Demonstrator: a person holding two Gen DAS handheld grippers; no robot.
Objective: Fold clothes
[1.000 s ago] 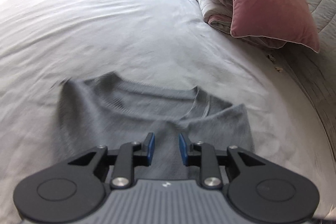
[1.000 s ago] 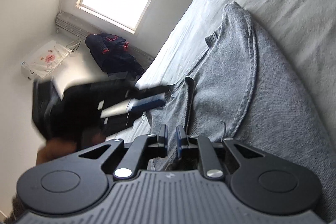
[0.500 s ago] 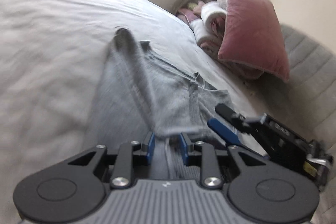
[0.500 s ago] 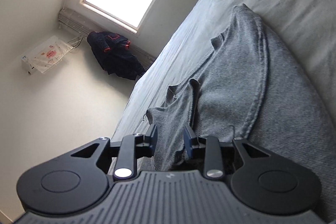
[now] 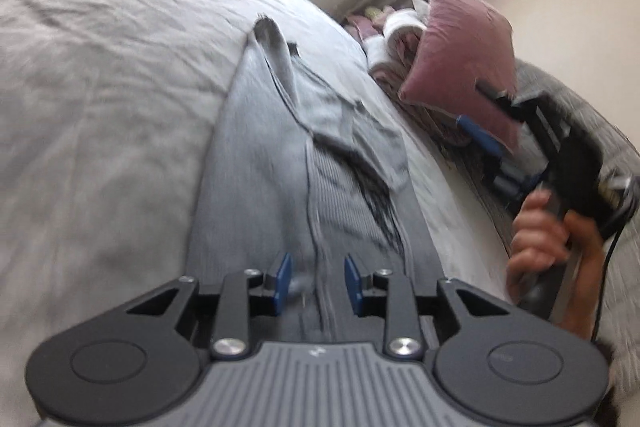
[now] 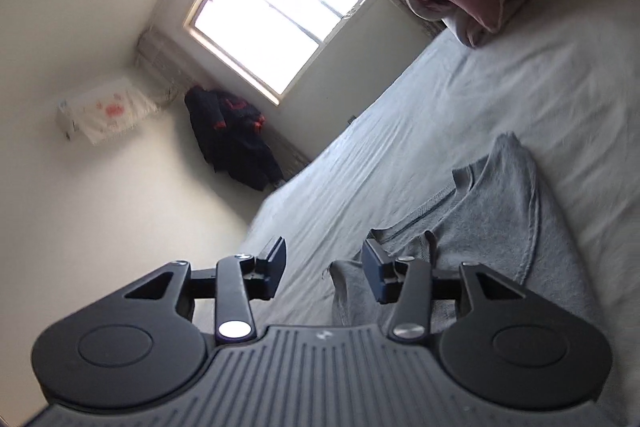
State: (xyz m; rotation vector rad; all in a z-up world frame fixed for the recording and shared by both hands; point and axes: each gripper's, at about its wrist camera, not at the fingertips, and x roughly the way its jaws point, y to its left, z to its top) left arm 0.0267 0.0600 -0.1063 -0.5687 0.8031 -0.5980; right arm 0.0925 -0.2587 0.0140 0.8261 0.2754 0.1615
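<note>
— While the grey garment (image 5: 256, 163) lies stretched along the white bedsheet (image 5: 100, 67), what is the left gripper (image 5: 316, 283) doing?
— It sits low over the near end, jaws apart, cloth running between them; whether they pinch it, I cannot tell.
— And the right gripper (image 6: 324, 267)?
— Spread wide, empty, lifted off beside the garment's edge, a hand (image 5: 548, 231) gripping its handle, near the pink pillow (image 5: 460, 55).
</note>
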